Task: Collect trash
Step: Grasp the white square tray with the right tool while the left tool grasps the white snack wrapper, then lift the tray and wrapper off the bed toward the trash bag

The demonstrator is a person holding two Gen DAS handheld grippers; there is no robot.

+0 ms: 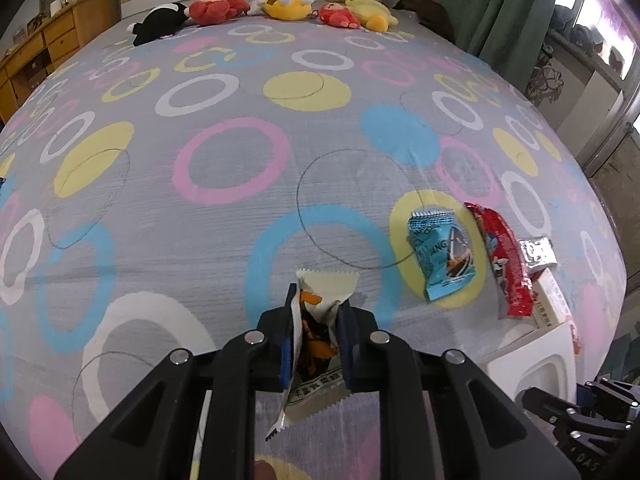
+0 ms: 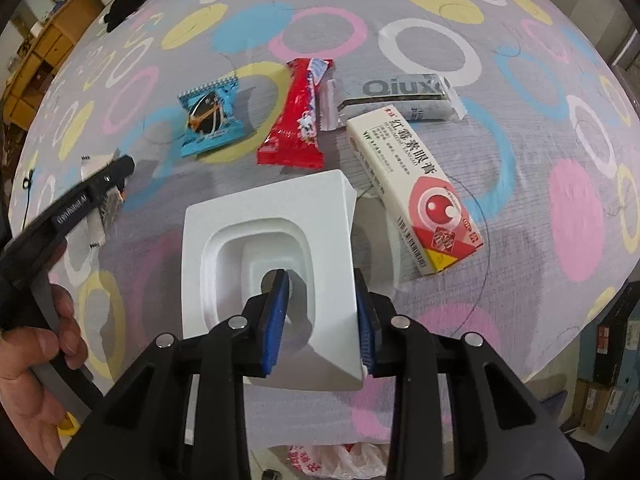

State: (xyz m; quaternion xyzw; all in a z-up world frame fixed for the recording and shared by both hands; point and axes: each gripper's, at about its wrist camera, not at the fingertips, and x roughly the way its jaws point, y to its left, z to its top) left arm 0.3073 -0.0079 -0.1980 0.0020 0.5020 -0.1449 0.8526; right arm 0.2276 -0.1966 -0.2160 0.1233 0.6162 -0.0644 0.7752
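Observation:
My left gripper (image 1: 318,308) is shut on a cream snack wrapper (image 1: 326,292) with orange print, held just above the bed; both also show at the left of the right wrist view (image 2: 106,188). My right gripper (image 2: 322,292) is shut on the right wall of a white square bin (image 2: 224,220), one finger inside it and one outside. On the bedspread beyond lie a blue snack packet (image 2: 210,118), a red wrapper (image 2: 298,120), a silver wrapper (image 2: 400,92) and a white medicine box (image 2: 412,184). The blue packet (image 1: 442,256) and red wrapper (image 1: 506,264) show right of my left gripper.
The bed has a grey cover with coloured rings (image 1: 232,160). Plush toys (image 1: 280,4) line the headboard. A wooden dresser (image 1: 36,52) stands at the far left, green curtains (image 1: 492,8) at the far right. A plastic bag (image 2: 332,460) lies below the bed's near edge.

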